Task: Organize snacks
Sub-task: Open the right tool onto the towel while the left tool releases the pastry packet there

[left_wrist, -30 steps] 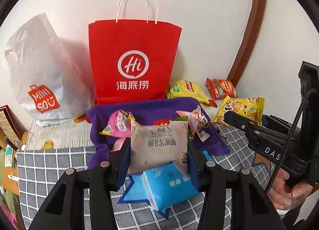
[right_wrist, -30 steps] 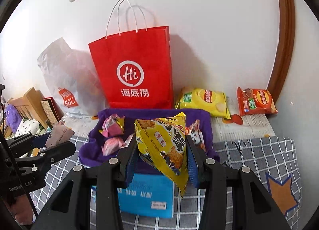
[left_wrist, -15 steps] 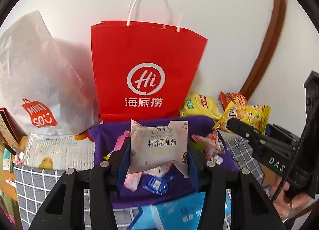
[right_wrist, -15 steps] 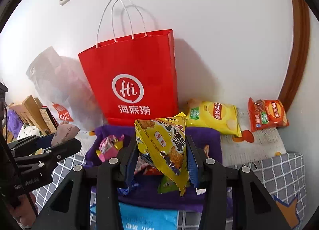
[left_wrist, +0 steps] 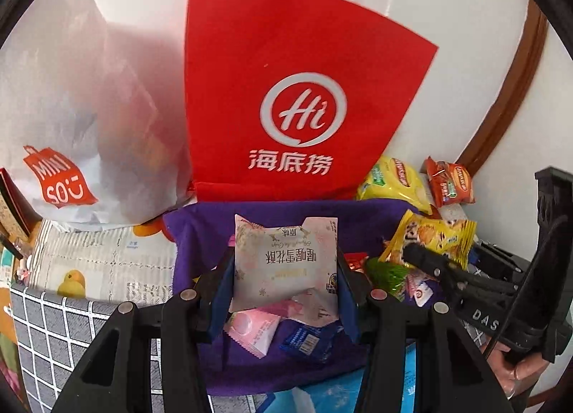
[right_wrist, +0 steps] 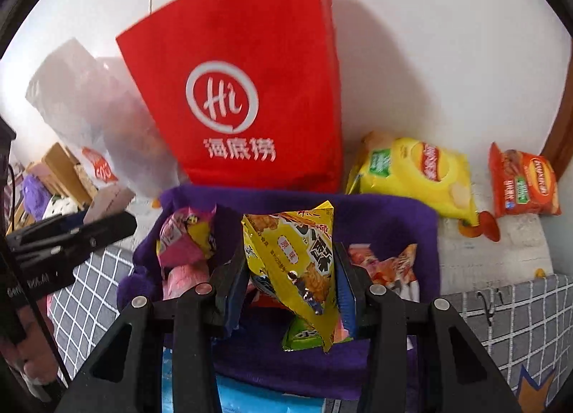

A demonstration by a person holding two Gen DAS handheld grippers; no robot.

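My left gripper is shut on a pale pink snack packet, held over the purple fabric bin that holds several small wrapped snacks. My right gripper is shut on a yellow snack bag, also above the purple bin. From the left wrist camera, the right gripper with its yellow bag hangs over the bin's right side. The right wrist camera catches the left gripper at the bin's left edge.
A tall red paper bag stands against the wall right behind the bin, a white plastic bag to its left. A yellow chip bag and an orange chip bag lie right of it. A grey checked cloth covers the near surface.
Both grippers moved forward and down toward the purple bin with their packets still held. The red bag and bin loom larger; the blue packet in front slid to the bottom edge.
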